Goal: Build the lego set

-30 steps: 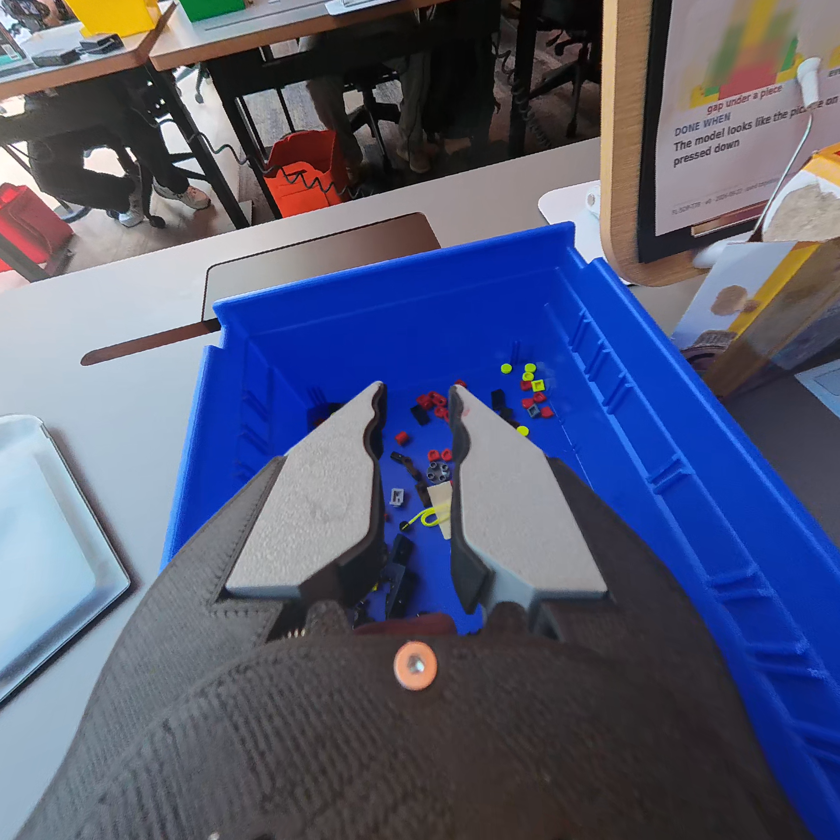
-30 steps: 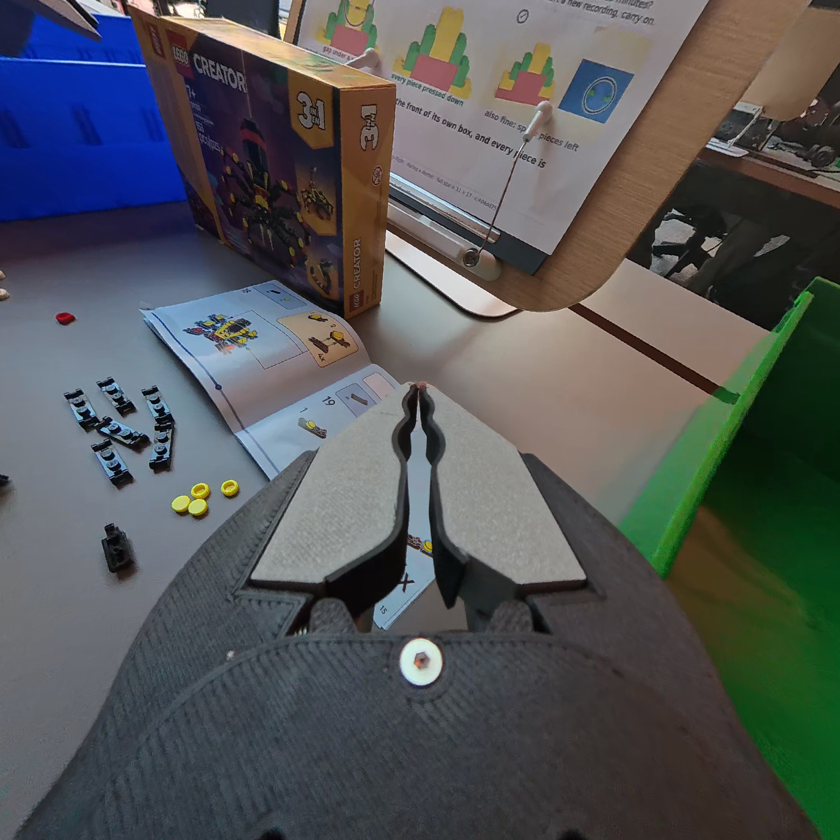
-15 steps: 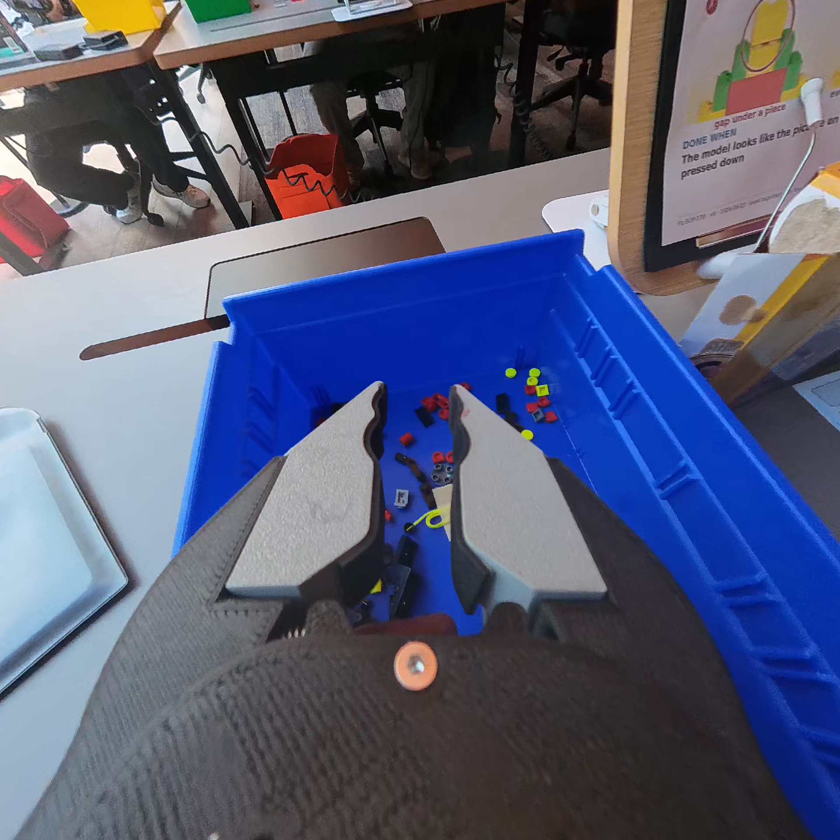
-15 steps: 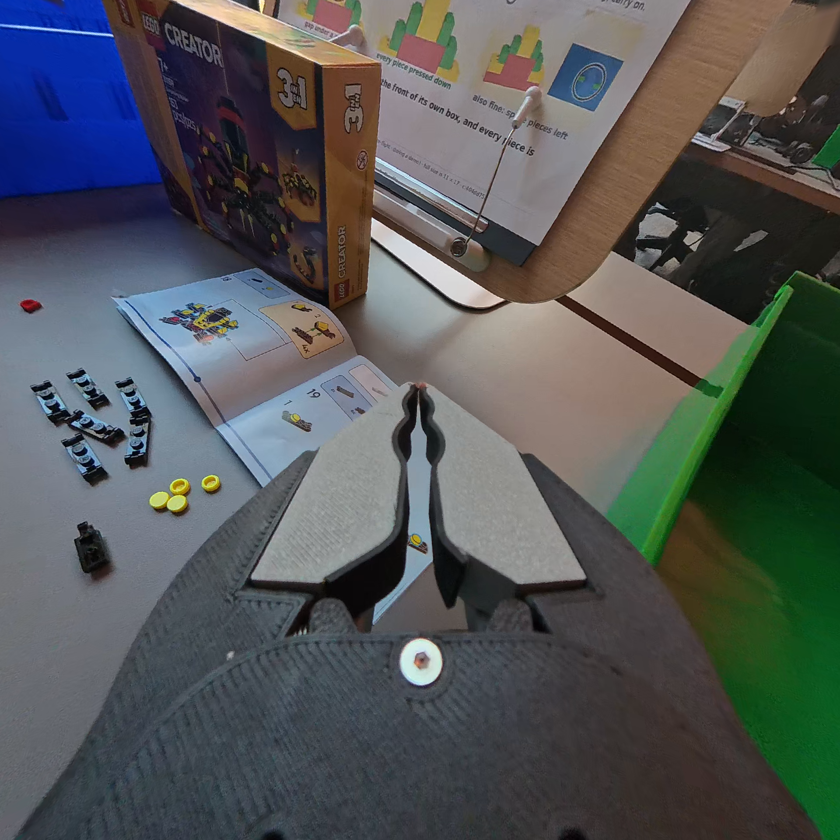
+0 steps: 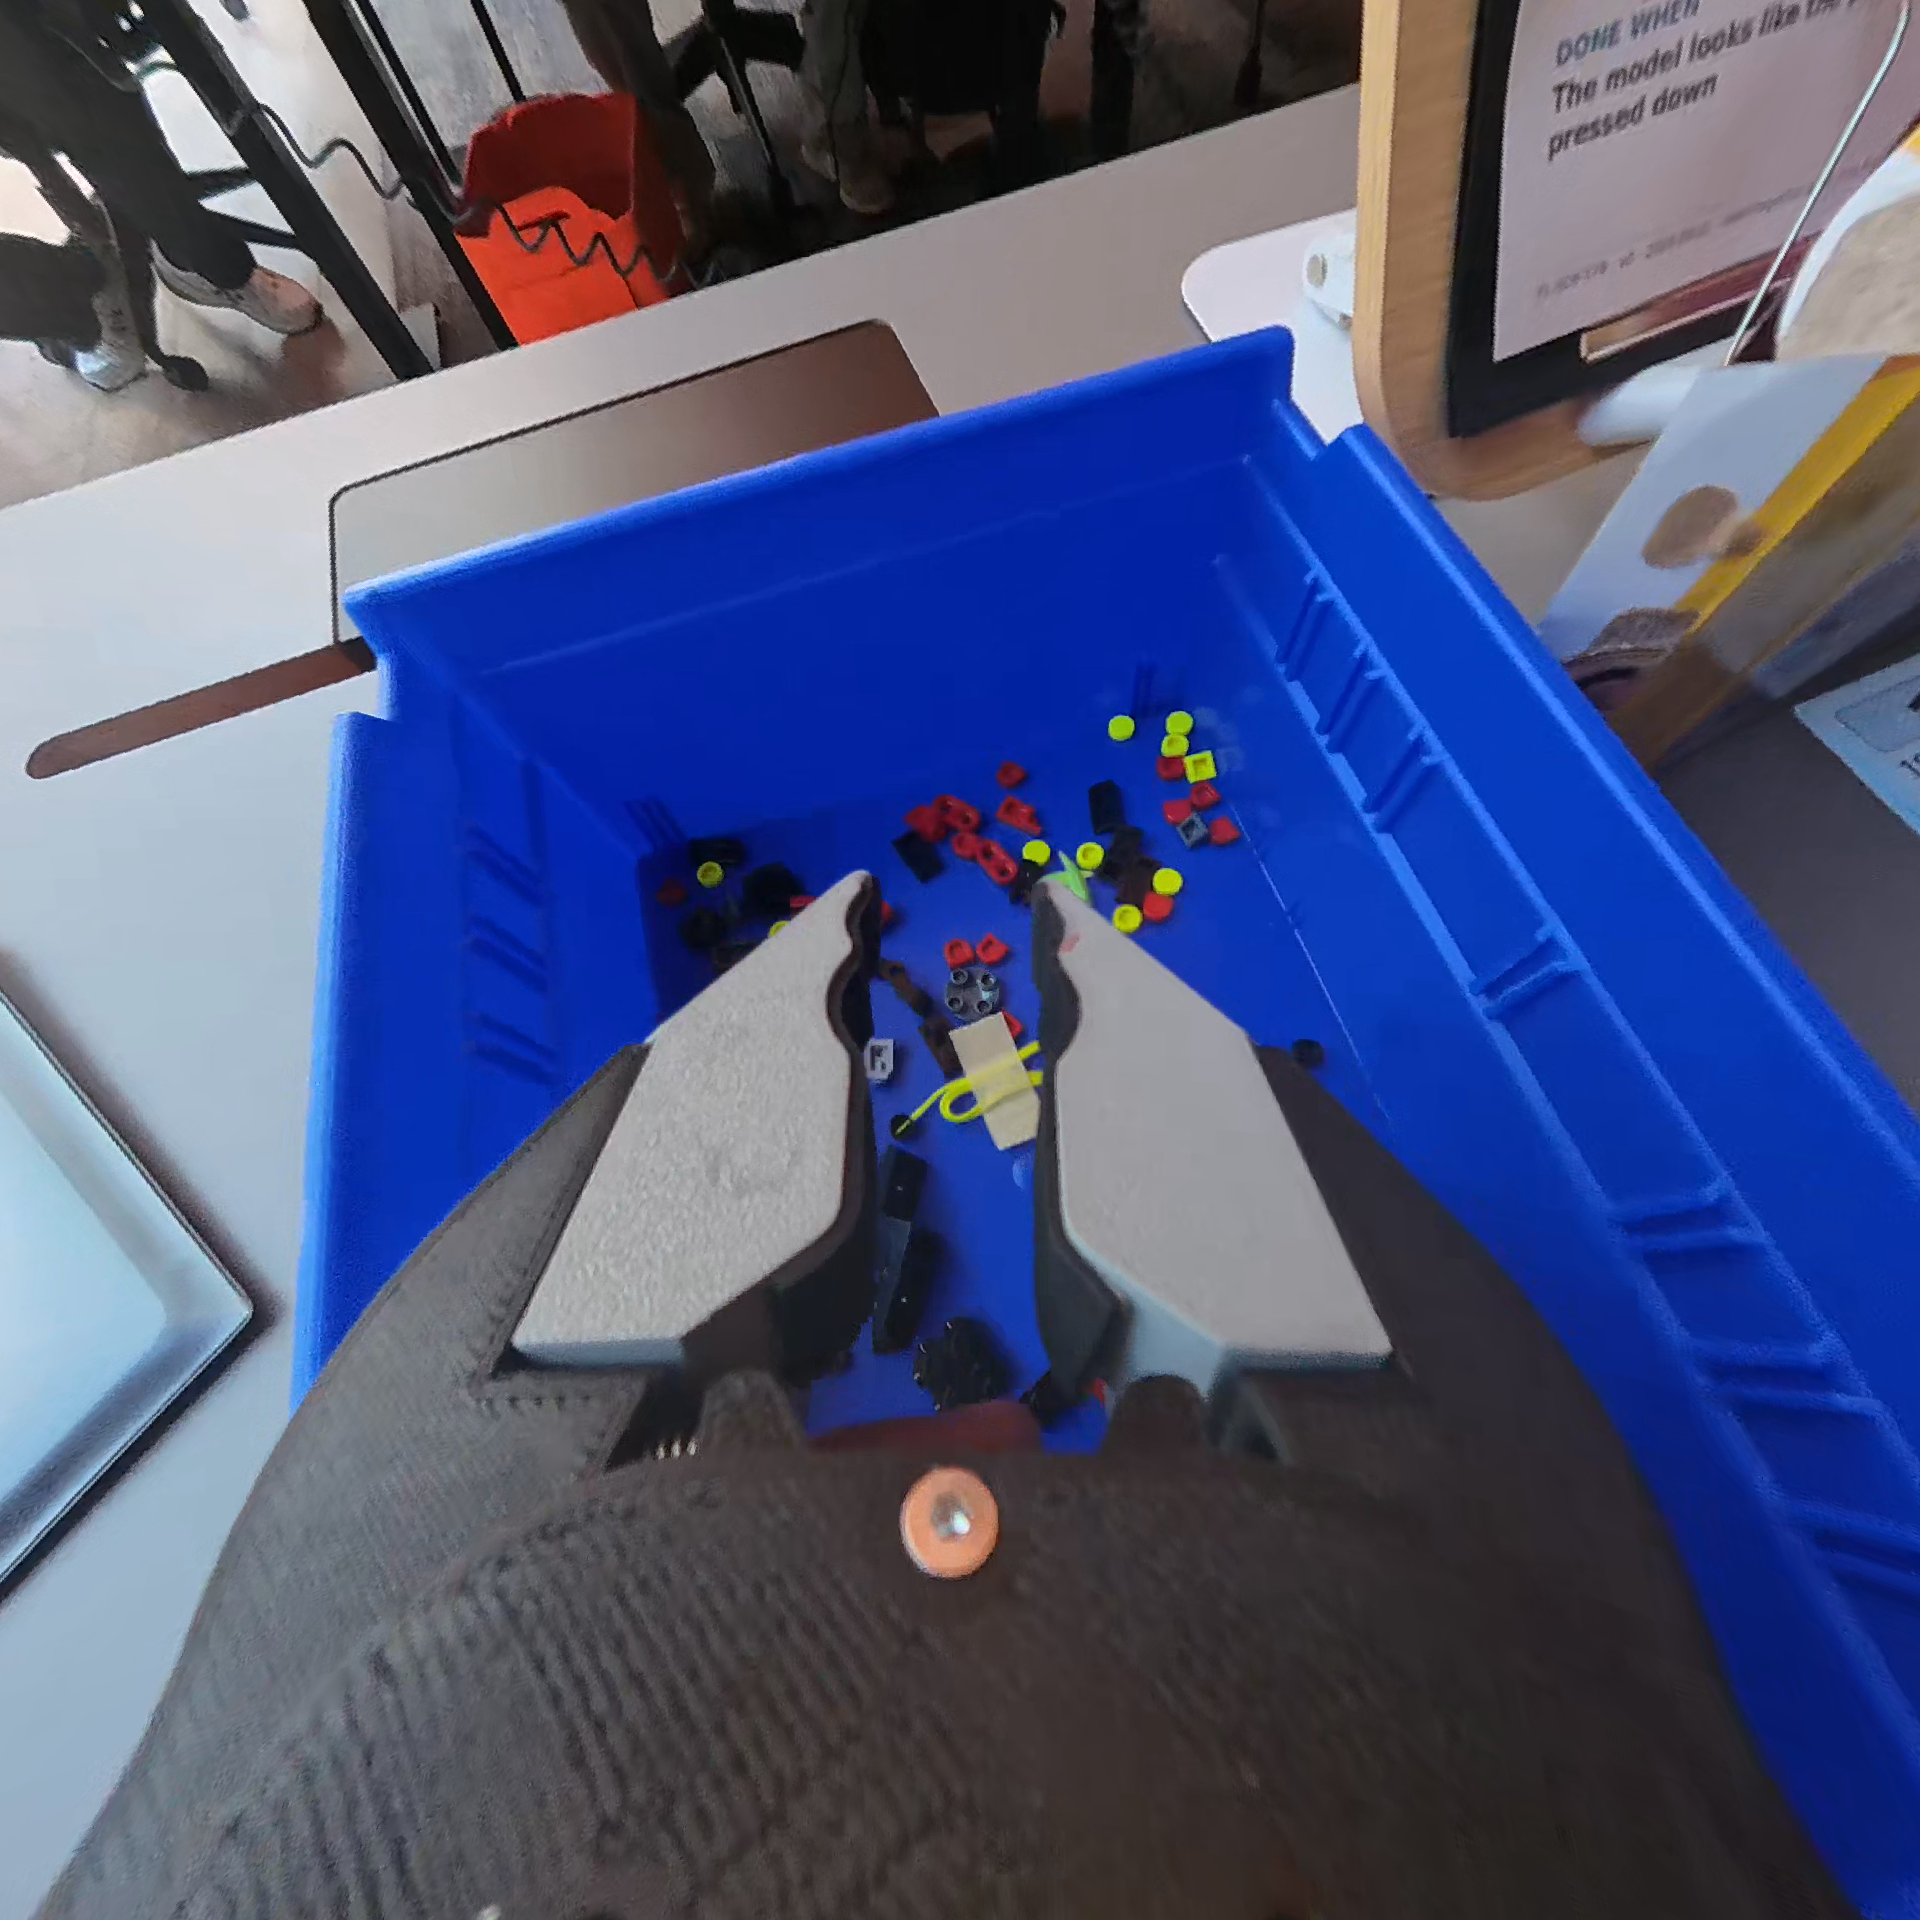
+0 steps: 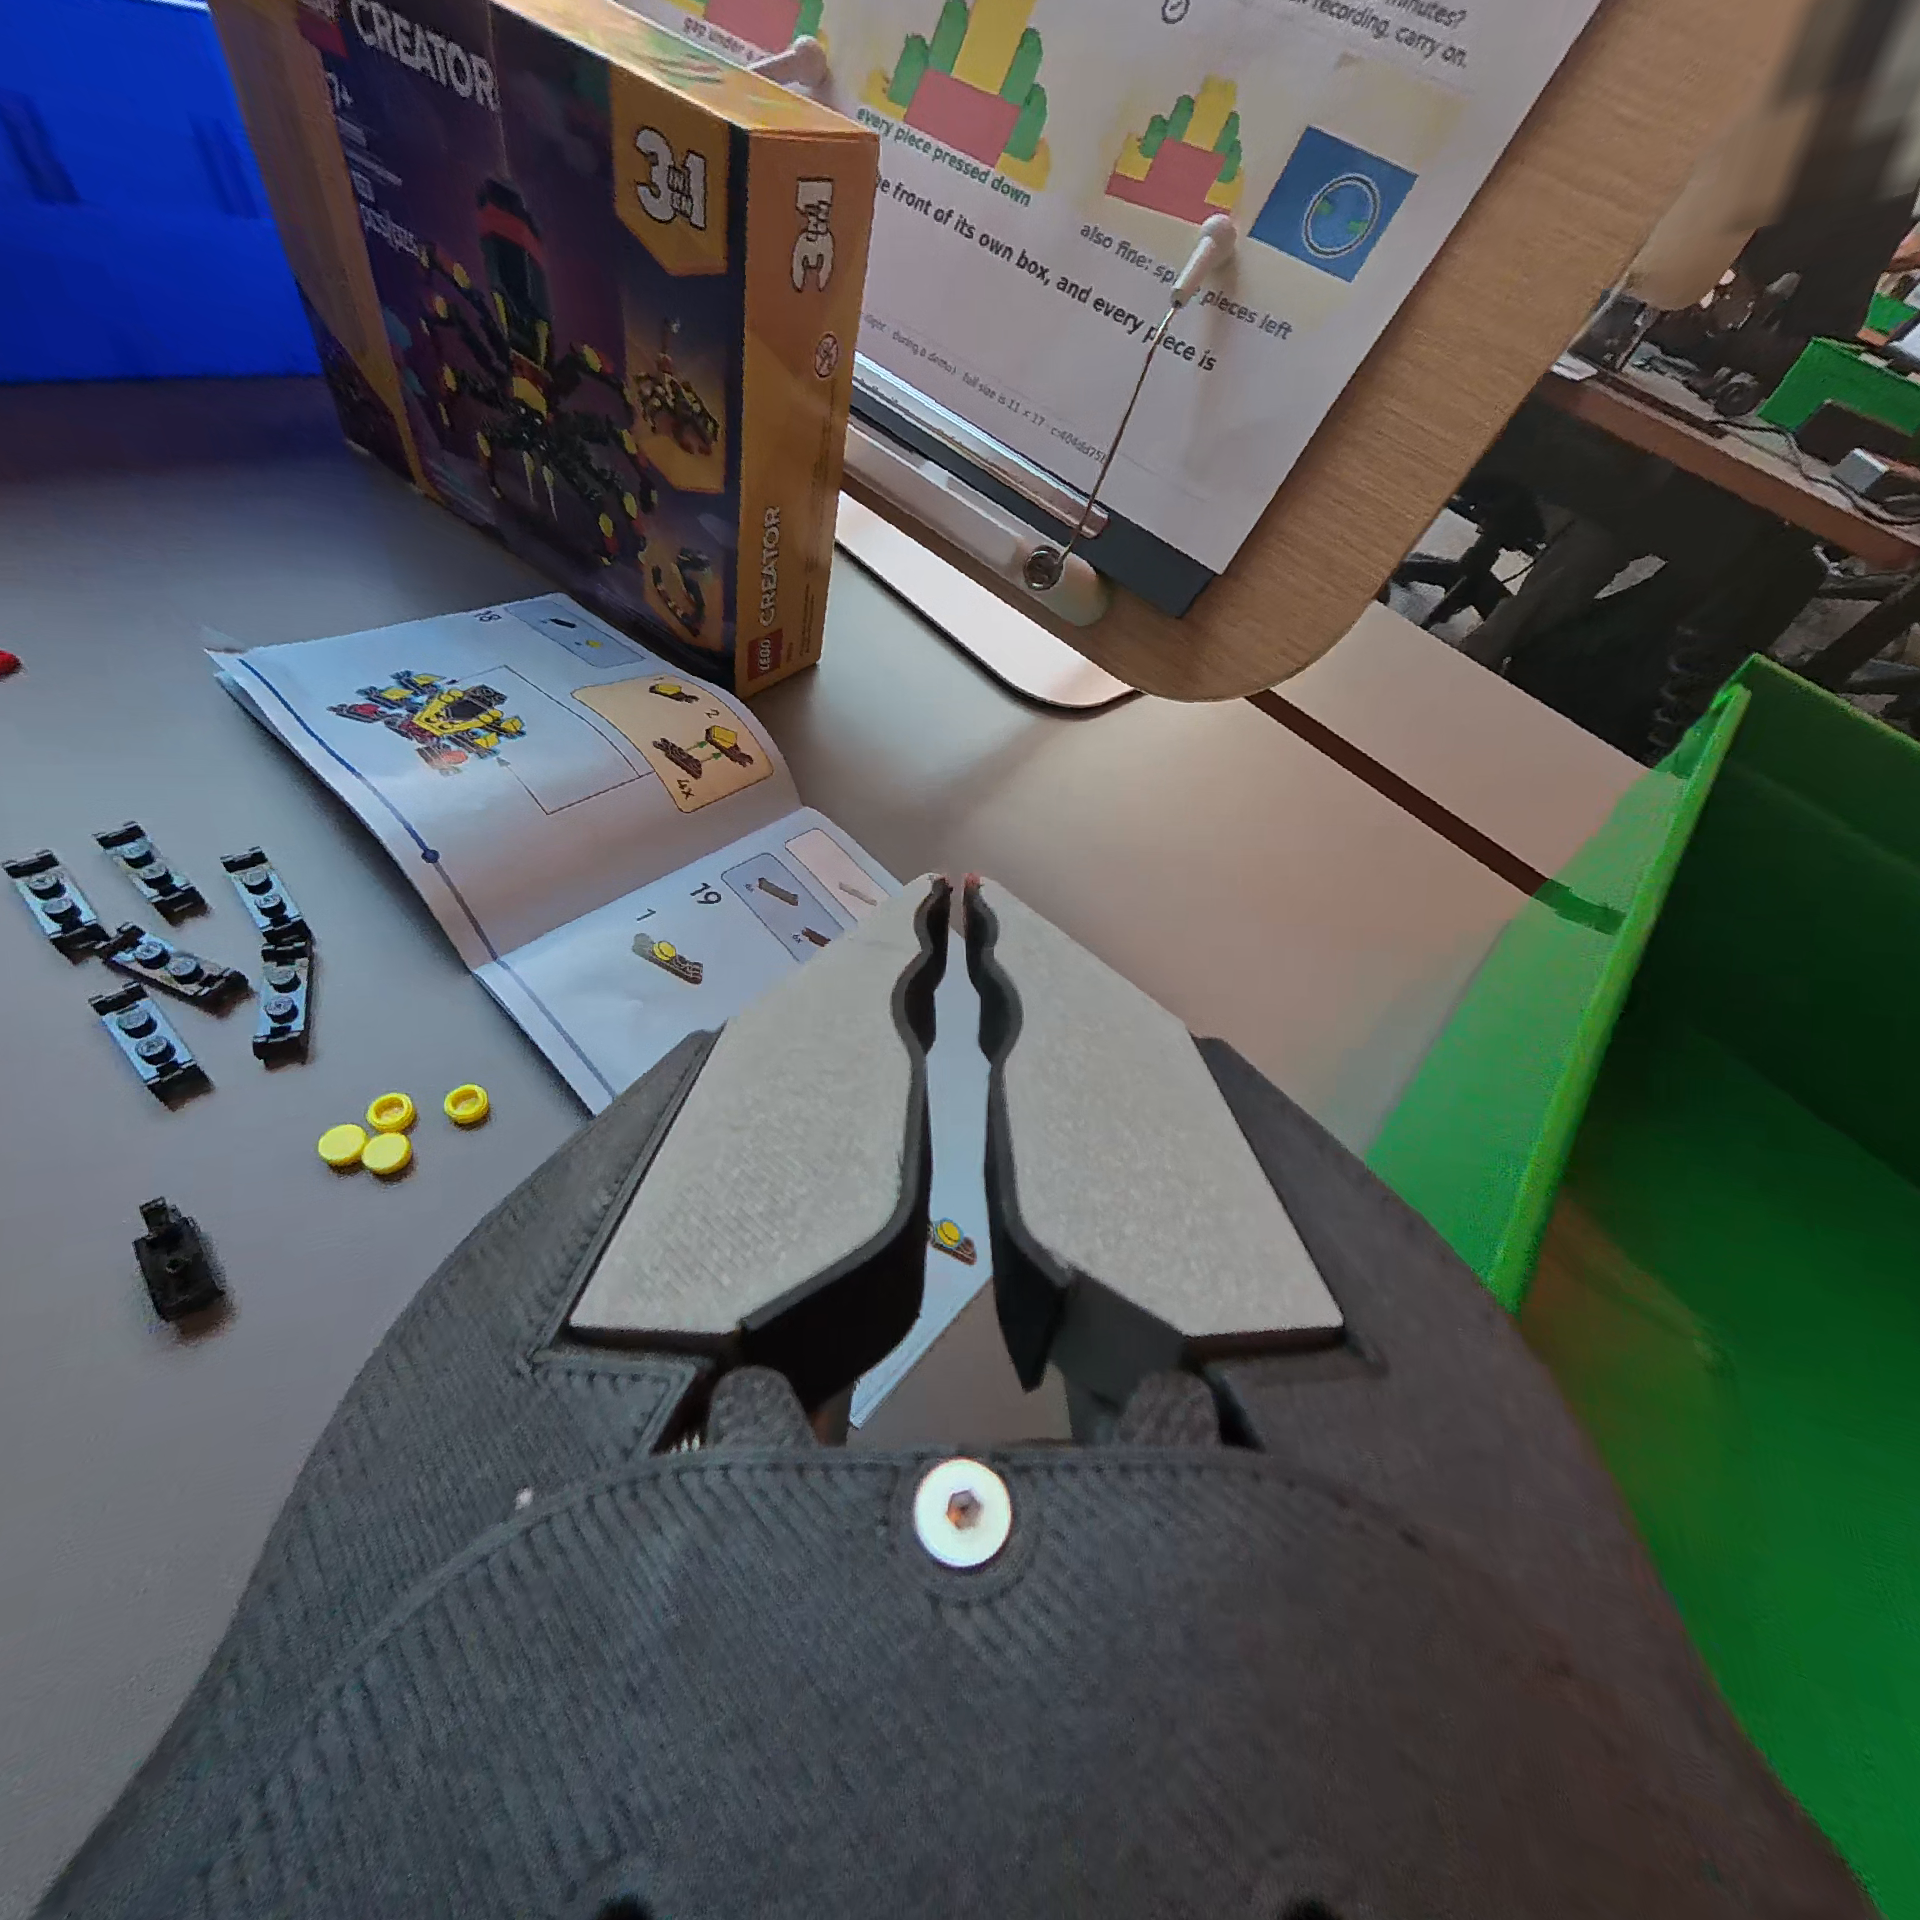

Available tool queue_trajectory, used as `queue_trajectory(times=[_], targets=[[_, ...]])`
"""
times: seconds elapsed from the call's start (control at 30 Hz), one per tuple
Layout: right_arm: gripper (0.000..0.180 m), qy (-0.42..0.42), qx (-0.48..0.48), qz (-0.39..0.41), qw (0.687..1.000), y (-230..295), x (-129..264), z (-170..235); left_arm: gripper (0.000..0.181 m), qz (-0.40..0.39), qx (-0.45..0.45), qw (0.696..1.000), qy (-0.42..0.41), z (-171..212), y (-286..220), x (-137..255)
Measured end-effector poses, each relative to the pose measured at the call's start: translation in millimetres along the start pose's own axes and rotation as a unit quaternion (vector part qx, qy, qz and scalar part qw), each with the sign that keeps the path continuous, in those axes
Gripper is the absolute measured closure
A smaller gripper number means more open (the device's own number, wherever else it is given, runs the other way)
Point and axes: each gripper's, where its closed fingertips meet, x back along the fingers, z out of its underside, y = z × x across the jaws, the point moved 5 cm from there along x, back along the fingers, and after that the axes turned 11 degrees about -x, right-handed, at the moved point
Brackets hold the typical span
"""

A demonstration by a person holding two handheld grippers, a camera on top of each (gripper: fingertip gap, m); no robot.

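My left gripper (image 5: 951, 899) is open and empty, hanging over the blue bin (image 5: 1455, 790). The bin floor holds several small red (image 5: 977, 847), black (image 5: 902, 1262) and yellow-green pieces (image 5: 1122, 727), a dark grey round piece (image 5: 975, 990) and a tan slip with a yellow band (image 5: 992, 1081). My right gripper (image 6: 954, 888) is shut and empty above the open instruction booklet (image 6: 520, 769). Left of it on the table lie several black plates (image 6: 166, 956), three yellow round tiles (image 6: 390, 1127) and a black bracket piece (image 6: 177, 1262).
The lego box (image 6: 582, 312) stands behind the booklet. A wooden board with an instruction sheet (image 6: 1195, 260) stands behind it. A green bin (image 6: 1745, 1039) is at the right. A grey tray (image 5: 83, 1278) lies left of the blue bin. A red piece (image 6: 5, 662) lies at the far left. The grippers' ends are close to 45 centimeters from one another.
My left gripper has moved forward and lower into the blue bin. My right gripper has shifted slightly left and closer over the booklet, staying shut.
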Motion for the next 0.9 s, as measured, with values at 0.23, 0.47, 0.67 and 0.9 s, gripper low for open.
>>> queue_trajectory(times=[0.23,0.47,0.67,0.9], targets=[[0.18,0.008,0.005,0.004,1.0,-0.2,0.0,3.2,0.157,-0.022,-0.013,0.999,0.019,5.6,6.1,-0.8],[0.18,0.011,-0.002,0.002,1.0,-1.5,-1.3,4.5,0.179,-0.039,-0.009,0.998,0.055,16.3,6.9,-15.9],[0.18,0.014,0.002,0.001,1.0,-0.6,-1.6,5.3,0.181,-0.046,0.026,0.996,0.076,26.8,9.6,-29.6],[0.18,0.013,-0.002,-0.001,1.0,-3.9,-1.2,5.4,0.178,-0.054,0.043,0.995,0.069,26.9,16.6,-28.0]])
